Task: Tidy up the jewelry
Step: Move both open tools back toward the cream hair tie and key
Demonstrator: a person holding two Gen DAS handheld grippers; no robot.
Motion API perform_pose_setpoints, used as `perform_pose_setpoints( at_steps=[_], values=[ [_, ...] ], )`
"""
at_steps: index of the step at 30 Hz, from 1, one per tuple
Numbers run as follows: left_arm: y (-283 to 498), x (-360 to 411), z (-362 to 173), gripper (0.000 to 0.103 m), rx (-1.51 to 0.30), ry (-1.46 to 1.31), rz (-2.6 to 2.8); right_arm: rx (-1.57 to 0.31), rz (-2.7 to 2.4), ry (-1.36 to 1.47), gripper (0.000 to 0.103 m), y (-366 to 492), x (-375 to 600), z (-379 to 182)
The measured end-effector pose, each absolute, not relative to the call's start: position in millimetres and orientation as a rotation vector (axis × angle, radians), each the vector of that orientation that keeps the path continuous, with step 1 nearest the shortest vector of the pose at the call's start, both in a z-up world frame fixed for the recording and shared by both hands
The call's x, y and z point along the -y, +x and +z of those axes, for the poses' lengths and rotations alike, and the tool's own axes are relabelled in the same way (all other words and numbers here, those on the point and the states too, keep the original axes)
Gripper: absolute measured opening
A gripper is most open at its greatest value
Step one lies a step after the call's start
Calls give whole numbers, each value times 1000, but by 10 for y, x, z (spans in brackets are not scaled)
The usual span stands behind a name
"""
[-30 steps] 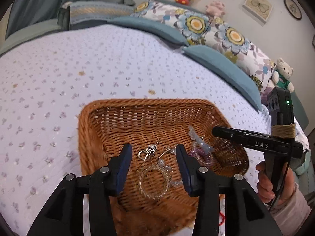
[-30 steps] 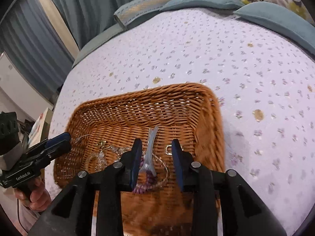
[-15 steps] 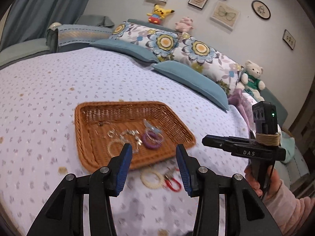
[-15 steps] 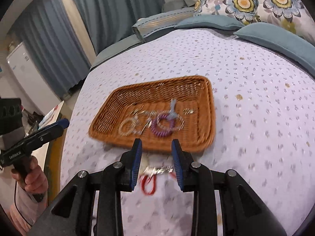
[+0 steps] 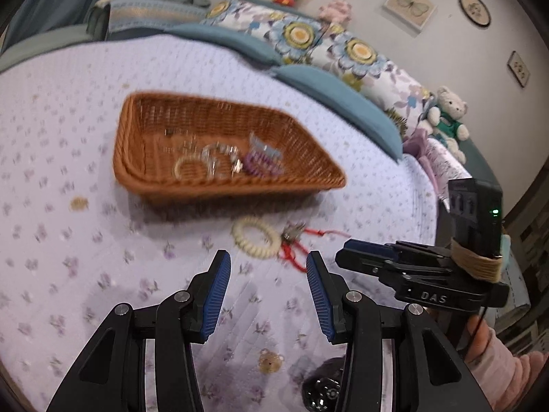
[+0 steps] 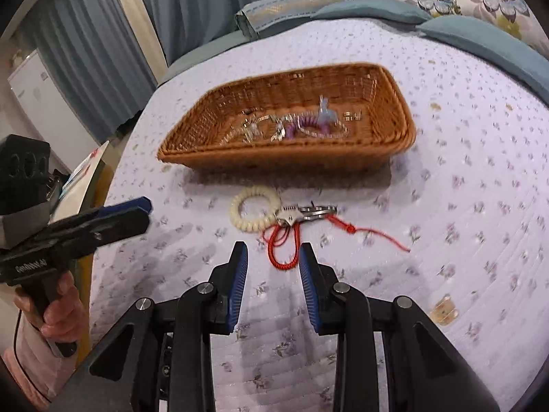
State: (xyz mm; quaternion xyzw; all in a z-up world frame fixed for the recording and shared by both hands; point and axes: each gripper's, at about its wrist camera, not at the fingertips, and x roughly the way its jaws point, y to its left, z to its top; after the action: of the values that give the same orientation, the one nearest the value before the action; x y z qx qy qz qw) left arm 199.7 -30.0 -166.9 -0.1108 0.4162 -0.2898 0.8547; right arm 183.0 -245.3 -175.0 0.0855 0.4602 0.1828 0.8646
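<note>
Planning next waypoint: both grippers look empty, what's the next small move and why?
Probably lower the open right gripper onto the red cord just ahead of its tips. It and the cream bracelet lie on the bedspread, outside the wicker basket.

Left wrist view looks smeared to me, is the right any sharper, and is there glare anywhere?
Left wrist view: motion blur smears the brown wicker basket and the cream beaded bracelet; the left gripper stays crisp. Right wrist view: same basket soft-edged, red cord a bit clearer. Both: fisheye bends the bed; no strong glare.
</note>
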Motion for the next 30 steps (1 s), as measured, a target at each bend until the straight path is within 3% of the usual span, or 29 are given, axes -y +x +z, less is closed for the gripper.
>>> perform_pose_setpoints(
  at_steps=[19, 30],
  values=[
    [2494, 491, -2194, 47, -954, -293, -528, -1049, 174, 490, 35, 2381, 2545, -2091],
    [2470, 503, -2200, 47, -943, -280, -536, -1096, 71, 445, 37, 2547, 2367, -2157]
  ],
)
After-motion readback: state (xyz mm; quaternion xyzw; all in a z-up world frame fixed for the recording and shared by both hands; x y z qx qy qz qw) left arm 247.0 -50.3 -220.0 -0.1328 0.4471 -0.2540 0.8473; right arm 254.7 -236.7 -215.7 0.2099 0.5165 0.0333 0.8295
